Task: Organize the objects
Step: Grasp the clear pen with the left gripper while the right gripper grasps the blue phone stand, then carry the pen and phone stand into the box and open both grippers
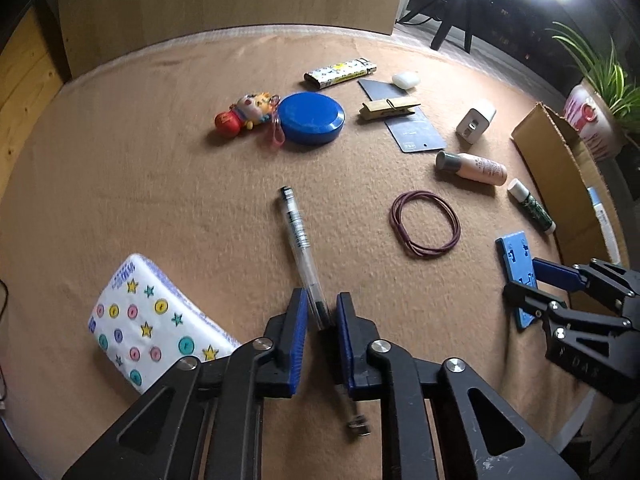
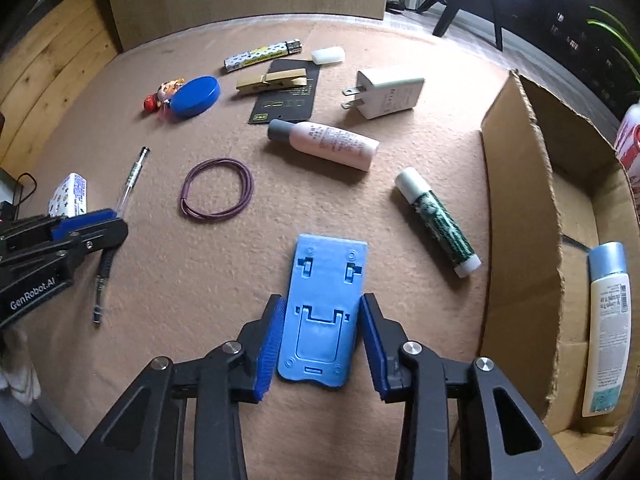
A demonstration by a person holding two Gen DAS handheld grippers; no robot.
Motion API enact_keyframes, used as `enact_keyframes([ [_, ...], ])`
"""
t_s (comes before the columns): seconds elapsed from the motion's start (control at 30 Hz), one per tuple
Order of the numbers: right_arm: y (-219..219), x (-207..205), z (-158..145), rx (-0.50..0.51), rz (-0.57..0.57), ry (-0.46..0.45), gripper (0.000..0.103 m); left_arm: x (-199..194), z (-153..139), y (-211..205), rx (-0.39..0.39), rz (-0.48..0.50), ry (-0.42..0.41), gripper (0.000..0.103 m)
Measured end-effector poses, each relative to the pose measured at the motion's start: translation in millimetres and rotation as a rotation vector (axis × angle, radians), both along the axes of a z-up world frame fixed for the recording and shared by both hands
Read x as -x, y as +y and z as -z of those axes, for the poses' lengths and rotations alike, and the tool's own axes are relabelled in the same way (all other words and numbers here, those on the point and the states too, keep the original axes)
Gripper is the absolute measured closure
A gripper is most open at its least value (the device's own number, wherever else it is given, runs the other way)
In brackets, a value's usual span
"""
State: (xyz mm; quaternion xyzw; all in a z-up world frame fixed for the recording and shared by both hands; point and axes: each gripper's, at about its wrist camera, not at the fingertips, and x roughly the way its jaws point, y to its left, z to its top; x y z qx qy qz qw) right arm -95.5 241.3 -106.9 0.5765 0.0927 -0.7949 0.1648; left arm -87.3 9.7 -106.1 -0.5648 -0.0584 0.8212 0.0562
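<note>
A clear pen lies on the tan cloth with its lower end between the blue pads of my left gripper, which is shut on it. The right wrist view shows that gripper at the left, clamped over the pen. A blue phone stand lies flat on the cloth, and my right gripper is shut on its two long sides. The same stand and right gripper appear at the right edge of the left wrist view.
An open cardboard box stands at the right with a cream bottle inside. On the cloth lie a purple hair-tie ring, a pink bottle, a green stick, a charger, a blue lid and a tissue pack.
</note>
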Motion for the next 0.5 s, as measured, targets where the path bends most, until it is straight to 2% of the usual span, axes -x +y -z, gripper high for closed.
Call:
enact_keyframes([
  [0.07,0,-6,2,0.029,0.022,-0.001,0.07,-3,1,-5,-0.061,-0.015,-0.017,0.093],
  [0.17,6,-10,0,0.062,0.046,-0.002,0.07,-9,1,-14,-0.143,-0.044,-0.038,0.093],
  [0.37,21,-21,-14,0.127,0.066,0.015,0.07,-16,0,-13,-0.19,-0.056,-0.044,0.093],
  [0.5,28,-25,-29,0.17,0.078,0.034,0.07,-16,-14,-7,-0.217,-0.048,-0.014,0.093],
])
